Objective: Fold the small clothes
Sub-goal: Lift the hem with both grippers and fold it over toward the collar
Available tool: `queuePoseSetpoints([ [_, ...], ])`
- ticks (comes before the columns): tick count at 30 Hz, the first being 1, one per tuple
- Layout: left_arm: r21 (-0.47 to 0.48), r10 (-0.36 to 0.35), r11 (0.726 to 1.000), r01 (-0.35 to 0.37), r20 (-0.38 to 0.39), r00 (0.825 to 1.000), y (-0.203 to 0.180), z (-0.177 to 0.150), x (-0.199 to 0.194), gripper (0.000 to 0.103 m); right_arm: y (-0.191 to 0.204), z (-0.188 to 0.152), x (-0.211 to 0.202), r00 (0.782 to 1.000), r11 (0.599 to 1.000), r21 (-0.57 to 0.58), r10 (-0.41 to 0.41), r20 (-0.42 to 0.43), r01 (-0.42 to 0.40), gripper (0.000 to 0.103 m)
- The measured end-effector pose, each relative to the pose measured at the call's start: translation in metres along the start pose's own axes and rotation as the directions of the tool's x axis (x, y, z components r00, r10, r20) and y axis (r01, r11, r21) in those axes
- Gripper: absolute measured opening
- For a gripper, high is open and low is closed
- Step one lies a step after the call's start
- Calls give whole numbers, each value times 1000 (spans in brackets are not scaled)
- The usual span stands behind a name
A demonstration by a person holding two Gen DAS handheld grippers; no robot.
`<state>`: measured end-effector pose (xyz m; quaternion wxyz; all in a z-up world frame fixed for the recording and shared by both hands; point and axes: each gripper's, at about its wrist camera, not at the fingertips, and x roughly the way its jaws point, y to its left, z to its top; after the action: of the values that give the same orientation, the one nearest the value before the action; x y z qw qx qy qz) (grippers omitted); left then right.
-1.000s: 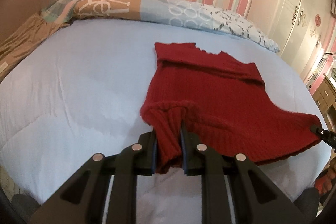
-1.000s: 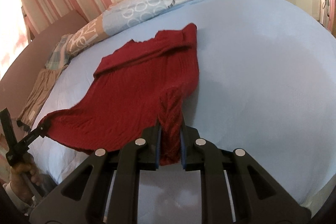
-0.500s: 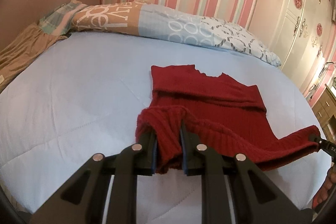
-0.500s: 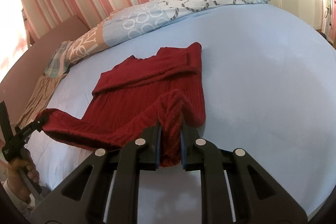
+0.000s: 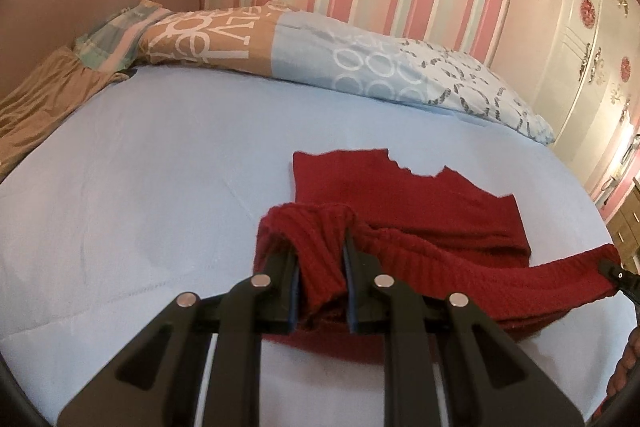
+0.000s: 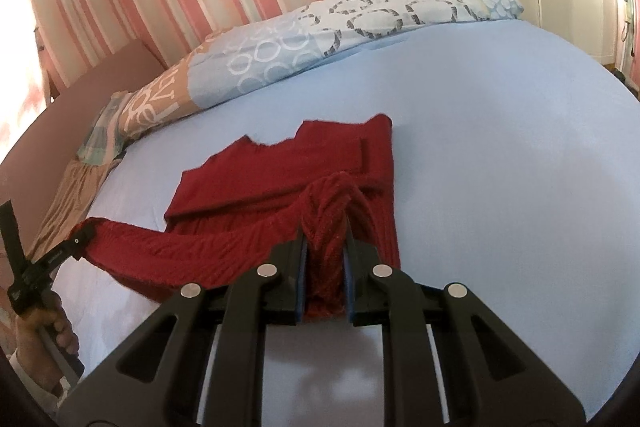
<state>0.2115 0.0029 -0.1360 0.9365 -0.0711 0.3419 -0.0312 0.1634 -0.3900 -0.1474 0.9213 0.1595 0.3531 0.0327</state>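
A red knit sweater [image 5: 404, 195] lies on the light blue bed [image 5: 160, 187], neckline toward the pillows. My left gripper [image 5: 320, 255] is shut on the sweater's bottom left corner and holds it lifted above the sweater's body. My right gripper [image 6: 326, 235] is shut on the bottom right corner of the sweater [image 6: 280, 167], also lifted. The hem hangs stretched between the two grippers. The left gripper also shows at the left edge of the right wrist view [image 6: 82, 235], and the right gripper's tip at the right edge of the left wrist view [image 5: 612, 267].
Patterned pillows [image 5: 320, 59] lie along the headboard end. A tan cloth [image 5: 36, 103] lies at the bed's far left. A white wardrobe [image 5: 580, 39] stands to the right. Striped wall behind.
Both grippers have carried the sweater's bottom hem up and forward toward the neckline, so the lower half now folds over the upper half.
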Motion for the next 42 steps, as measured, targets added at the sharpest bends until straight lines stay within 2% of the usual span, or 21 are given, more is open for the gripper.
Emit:
queuePoseSetpoints([
  [4, -2, 9, 1000, -9, 8, 1000, -3, 16, 20, 17, -4, 18, 20, 1000, 1000, 9, -7, 7, 7, 15],
  [12, -80, 38, 996, -38, -10, 999, -3, 44, 74, 17, -8, 46, 69, 1000, 998, 51, -24, 18, 23, 15],
  [19, -64, 73, 995, -72, 2, 997, -15, 66, 117, 17, -17, 68, 114, 999, 997, 62, -46, 15, 45, 15],
  [32, 3, 139, 990, -138, -30, 990, -28, 88, 202, 17, -33, 102, 195, 995, 995, 64, -79, -61, 83, 15],
  [42, -5, 171, 985, -172, -107, 979, -29, 98, 265, 18, -48, 117, 254, 984, 989, 98, -98, -146, 113, 18],
])
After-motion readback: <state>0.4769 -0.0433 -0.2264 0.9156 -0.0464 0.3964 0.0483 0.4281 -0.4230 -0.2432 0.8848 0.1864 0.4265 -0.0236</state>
